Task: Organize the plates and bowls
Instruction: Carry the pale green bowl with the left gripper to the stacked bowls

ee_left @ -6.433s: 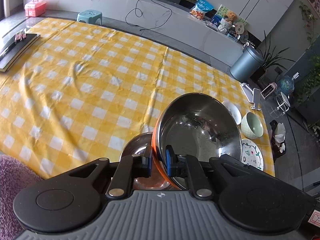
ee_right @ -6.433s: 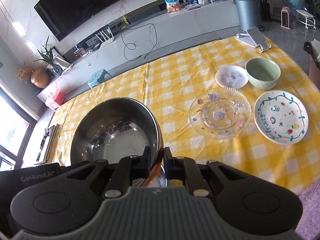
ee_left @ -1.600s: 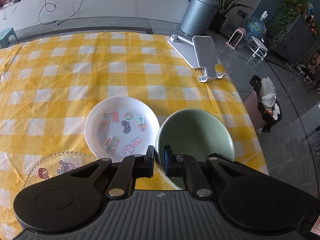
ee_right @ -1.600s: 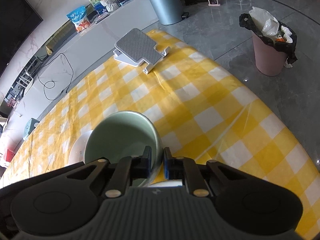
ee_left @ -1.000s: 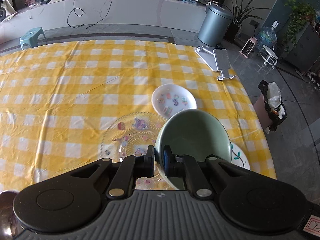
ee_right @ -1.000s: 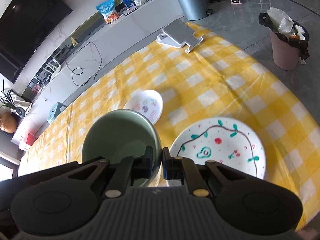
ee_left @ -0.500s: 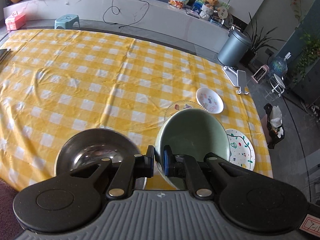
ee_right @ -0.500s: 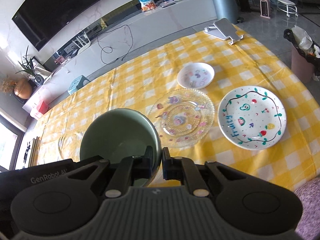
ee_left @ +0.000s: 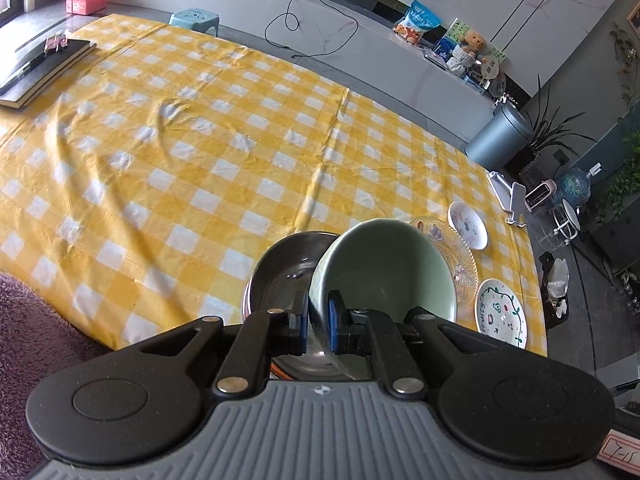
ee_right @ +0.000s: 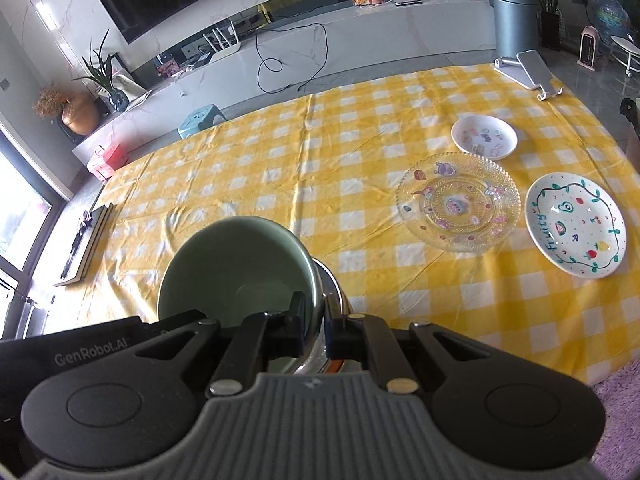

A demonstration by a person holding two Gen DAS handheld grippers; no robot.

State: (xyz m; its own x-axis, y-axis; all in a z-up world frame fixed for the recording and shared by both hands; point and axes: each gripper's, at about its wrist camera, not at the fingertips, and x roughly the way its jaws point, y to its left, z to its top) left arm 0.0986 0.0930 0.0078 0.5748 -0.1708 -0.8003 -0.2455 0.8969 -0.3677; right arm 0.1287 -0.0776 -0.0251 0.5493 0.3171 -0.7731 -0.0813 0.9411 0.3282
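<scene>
— How is the green bowl (ee_left: 382, 264) held?

— It is pinched at opposite sides of its rim: the left gripper (ee_left: 318, 322) is clamped on one wall, the right gripper (ee_right: 316, 330) on the other. It is carried tilted, just above the steel bowl (ee_left: 280, 276), which sits on the yellow checked cloth (ee_left: 180, 152) near the front edge.

— What could be spoiled here?

— A thin ceramic wall is gripped by narrow pads (ee_left: 334, 322), so a slip is to be feared if the two hands are drawn apart or twisted against each other. The bowl might then be dropped onto the steel rim and chipped.

— And if it is lowered off-centre?

— The steel bowl could be tipped or pushed toward the table edge, since it lies close to it. An uneven release would leave the green bowl canted instead of nested.

— Are the plates at risk?

— Hardly. The glass plate (ee_right: 458, 206), the painted plate (ee_right: 576, 224) and the small dish (ee_right: 484, 136) lie well apart, to the right.
</scene>
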